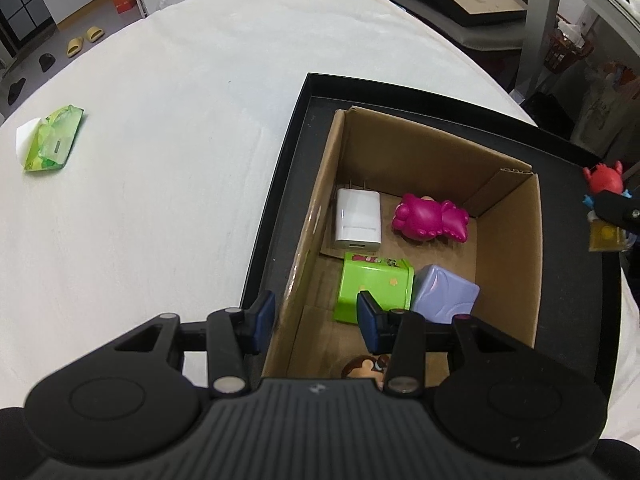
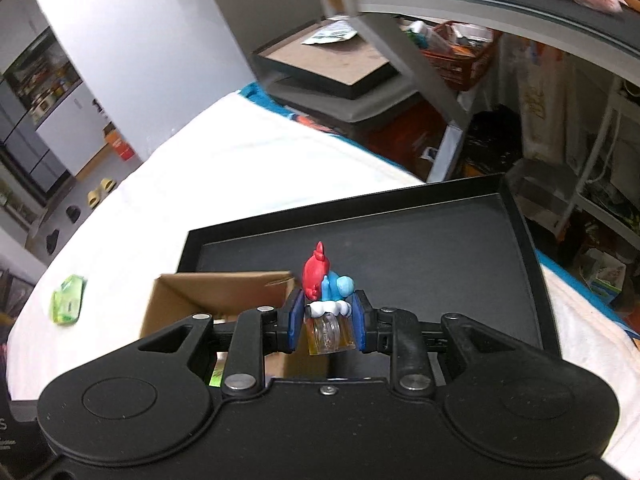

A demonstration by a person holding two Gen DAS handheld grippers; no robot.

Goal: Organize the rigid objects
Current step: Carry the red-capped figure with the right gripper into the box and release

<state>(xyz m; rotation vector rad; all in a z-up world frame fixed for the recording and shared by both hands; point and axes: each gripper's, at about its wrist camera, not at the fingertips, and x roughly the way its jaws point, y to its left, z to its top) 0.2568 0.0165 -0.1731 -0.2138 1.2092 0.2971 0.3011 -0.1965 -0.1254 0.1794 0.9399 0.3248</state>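
Your right gripper (image 2: 327, 322) is clamped on a small figurine (image 2: 325, 292), red cap up and clear yellowish base down between the blue pads, so its long axis stands upright; your left gripper (image 1: 316, 322) hangs spread and empty, straddling the near-left wall of the cardboard box (image 1: 508, 264). Just past your left gripper, in the box, sit a green tin (image 1: 372, 286) touching a lavender block (image 1: 446, 294); farther in, toward the far-left corner, lies a white charger (image 1: 357, 220), with a magenta toy (image 1: 430, 220) beside it to the right. A brown toy (image 1: 366, 368) peeks out at the near wall. The box stands in the left part of a black tray (image 2: 420, 248), and the opening lies left of and below your held figurine, so I judge the drop calls for carrying it leftward over the right wall toward the bare floor at the box's right. Well away, near the bed's left edge, lies a green packet (image 1: 52, 140)
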